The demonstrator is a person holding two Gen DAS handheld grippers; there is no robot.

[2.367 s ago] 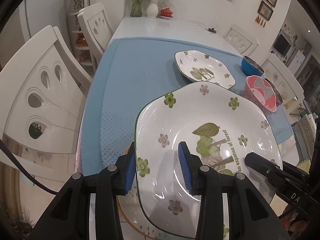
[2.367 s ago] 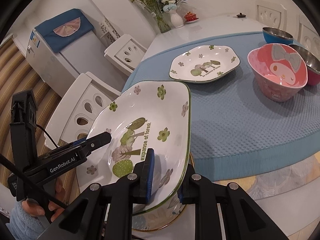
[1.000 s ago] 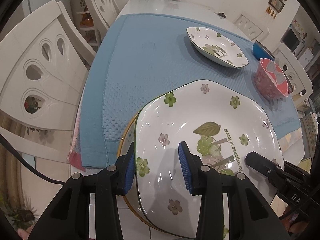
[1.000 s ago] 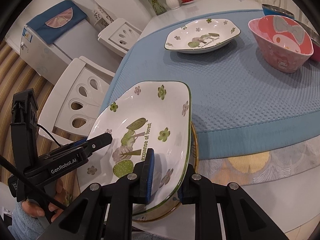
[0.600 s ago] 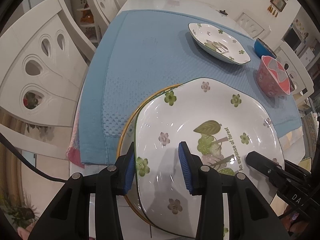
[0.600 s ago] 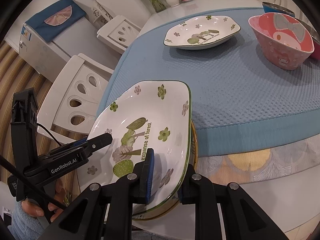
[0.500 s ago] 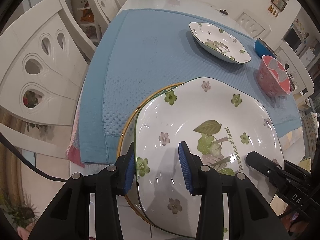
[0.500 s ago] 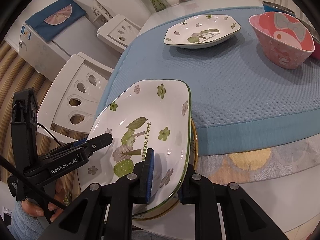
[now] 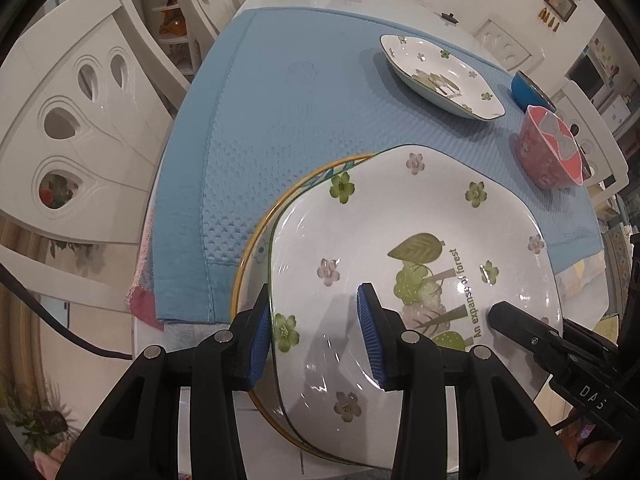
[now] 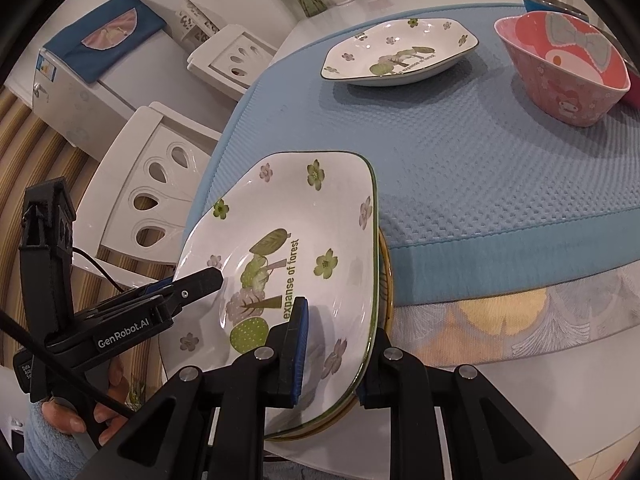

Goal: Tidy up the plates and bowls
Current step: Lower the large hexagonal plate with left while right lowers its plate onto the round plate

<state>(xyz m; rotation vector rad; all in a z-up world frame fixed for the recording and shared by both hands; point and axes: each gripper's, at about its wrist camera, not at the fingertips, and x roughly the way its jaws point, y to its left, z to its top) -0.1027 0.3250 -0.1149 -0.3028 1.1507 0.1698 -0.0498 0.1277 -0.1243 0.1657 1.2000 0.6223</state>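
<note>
The left gripper (image 9: 316,340) was clamped on the near rim of the flowered plate (image 9: 420,216), one blue pad under the edge and one inside the dish. The right gripper (image 10: 332,350) pinched the same plate at its opposite rim, jaws nearly together with the thin edge between them. Just below this plate a yellow-rimmed plate (image 9: 256,232) showed, its edge peeking out on the left; whether the two touched could not be told. Both sat at the near edge of the table, overlapping the blue mat (image 9: 280,92). Farther back on the mat lay a second flowered plate (image 10: 400,50), and beside it a pink bowl (image 10: 568,68), with a blue bowl (image 9: 528,94) behind
</note>
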